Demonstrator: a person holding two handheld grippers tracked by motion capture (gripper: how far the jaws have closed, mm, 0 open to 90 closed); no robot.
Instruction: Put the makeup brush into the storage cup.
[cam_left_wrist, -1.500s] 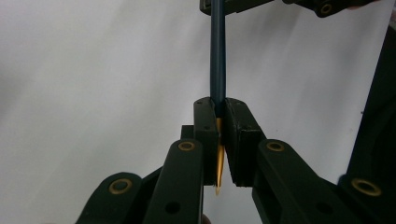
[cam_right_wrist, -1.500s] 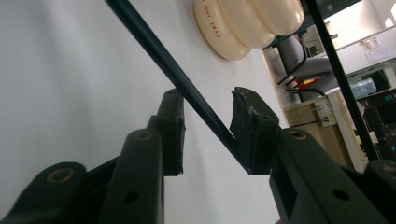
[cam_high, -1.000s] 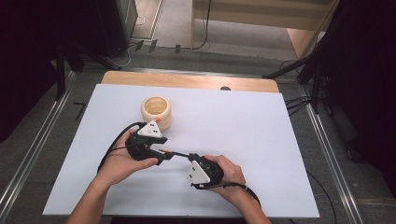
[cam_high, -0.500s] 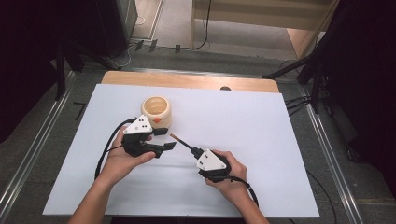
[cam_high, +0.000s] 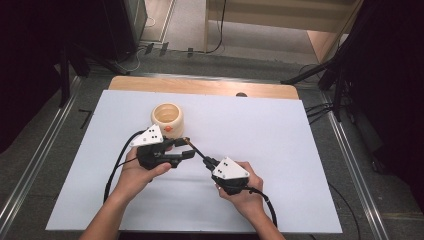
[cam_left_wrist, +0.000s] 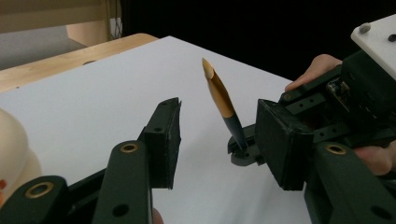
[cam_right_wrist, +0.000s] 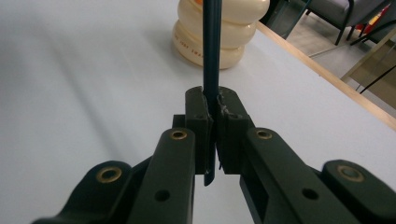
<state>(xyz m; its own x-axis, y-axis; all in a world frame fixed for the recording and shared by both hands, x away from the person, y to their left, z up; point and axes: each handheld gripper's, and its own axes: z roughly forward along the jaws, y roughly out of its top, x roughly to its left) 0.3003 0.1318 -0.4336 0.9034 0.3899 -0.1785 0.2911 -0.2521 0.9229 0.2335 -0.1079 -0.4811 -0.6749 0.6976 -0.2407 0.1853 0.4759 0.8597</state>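
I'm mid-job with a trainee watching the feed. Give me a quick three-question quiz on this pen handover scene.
1. True or false: the right gripper is shut on the pen.
2. Multiple choice: the left gripper stands with its jaws A) clamped on the pen, B) apart with the pen between them and clear of the pads, C) shut on nothing.
3. What stands on the white table beyond the left gripper?

Key
1. True: its pads pinch the dark shaft.
2. B. The jaws have just been closing, yet a gap shows on both sides of the pen.
3. A cream ribbed holder, upright and open at the top.
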